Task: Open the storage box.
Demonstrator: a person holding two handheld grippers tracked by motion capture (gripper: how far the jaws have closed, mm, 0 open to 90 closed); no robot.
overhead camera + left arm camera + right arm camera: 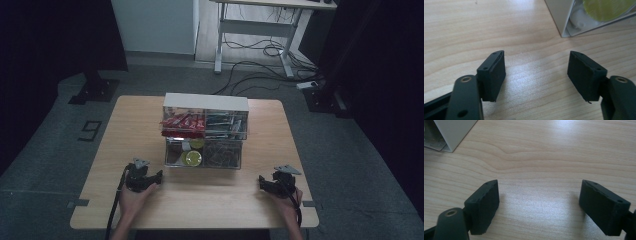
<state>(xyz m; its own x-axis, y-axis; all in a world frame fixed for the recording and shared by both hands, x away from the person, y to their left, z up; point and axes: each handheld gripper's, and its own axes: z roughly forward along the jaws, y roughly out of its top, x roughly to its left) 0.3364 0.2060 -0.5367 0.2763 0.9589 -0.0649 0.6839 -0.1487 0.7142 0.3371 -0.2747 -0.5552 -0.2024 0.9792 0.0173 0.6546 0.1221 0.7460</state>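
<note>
Pale wooden tabletop (210,200) carries a clear drawer box (205,131) at frame centre. Left tool (159,176), lower left, and right tool (262,181), lower right, gape empty, near the box's front corners.

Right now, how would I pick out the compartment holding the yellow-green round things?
Start at the clear drawer cabinet in the middle of the wooden table. Take its lower row, left half, the side of the left gripper. That compartment alone holds yellow-green discs; above it sit red packets.
</note>
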